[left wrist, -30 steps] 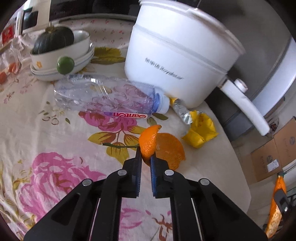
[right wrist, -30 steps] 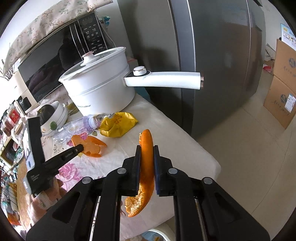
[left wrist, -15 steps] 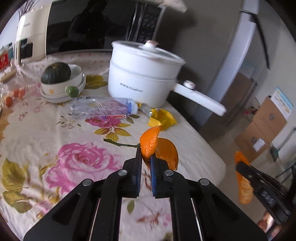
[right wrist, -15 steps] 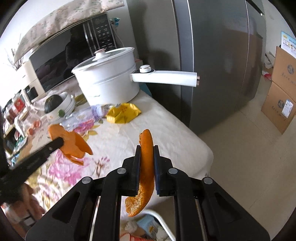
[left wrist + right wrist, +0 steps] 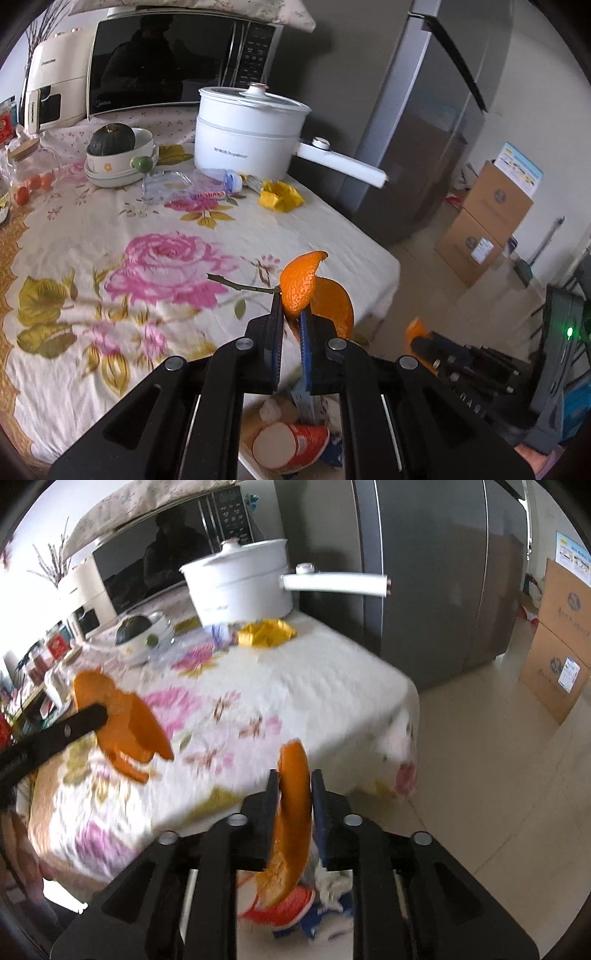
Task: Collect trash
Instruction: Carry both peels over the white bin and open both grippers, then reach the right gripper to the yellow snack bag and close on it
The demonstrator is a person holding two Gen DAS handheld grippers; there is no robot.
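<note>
We pinch light, floppy orange peel (image 5: 301, 286) in the left gripper (image 5: 291, 317); the right gripper (image 5: 294, 794) clamps another peel (image 5: 291, 812) (edge grips suffice).

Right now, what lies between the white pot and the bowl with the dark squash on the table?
In the left wrist view, a clear plastic bottle lies on its side between the white pot and the bowl.
</note>
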